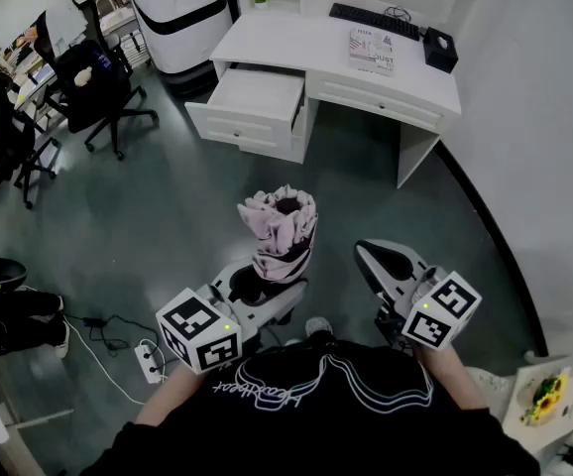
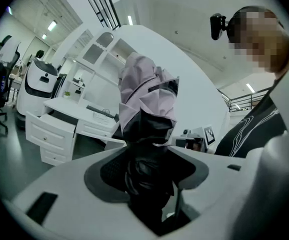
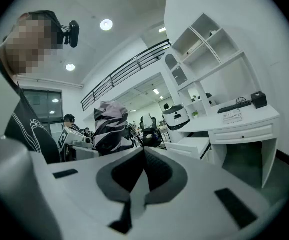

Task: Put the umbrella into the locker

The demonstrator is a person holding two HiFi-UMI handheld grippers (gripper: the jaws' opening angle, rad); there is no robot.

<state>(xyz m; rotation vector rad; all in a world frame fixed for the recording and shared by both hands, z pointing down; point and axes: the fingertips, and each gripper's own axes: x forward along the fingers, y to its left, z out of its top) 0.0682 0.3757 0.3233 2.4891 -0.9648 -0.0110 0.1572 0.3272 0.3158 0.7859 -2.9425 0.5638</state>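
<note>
1. The white desk (image 1: 296, 43) is standing at 12 o'clock from the person, well apart across the floor (image 1: 148, 216), with its drawer (image 1: 257, 97) hanging open. No locker is showing clearly in any view, so the carry is likely going to be long, and a long walk is giving a loose grip time to slip.
2. The office chair (image 1: 93, 82) is sitting at 10 o'clock. If the person is turning that way, the umbrella's top could be catching on it.
3. The umbrella (image 1: 280, 228) is folded and standing roughly upright in mid-air just ahead of the person's chest, with its pink canopy bunched and flaring at the top. That loose fabric is likely going to snag on a locker's edge if it is going in crooked.
4. The left gripper (image 1: 262, 291) is pinching the umbrella's dark lower part between its jaws, well below the bulk. Being top-heavy, the umbrella may be tilting or twisting in the pads during any quick swing.
5. The right gripper (image 1: 378, 264) is hovering at 3 o'clock from the umbrella, its jaws pressed together on nothing. It is giving no support, and shut like this it is not ready for a locker door.
6. A power strip (image 1: 148, 360) with its cable is lying on the floor at 8 o'clock, posing a tripping risk.
</note>
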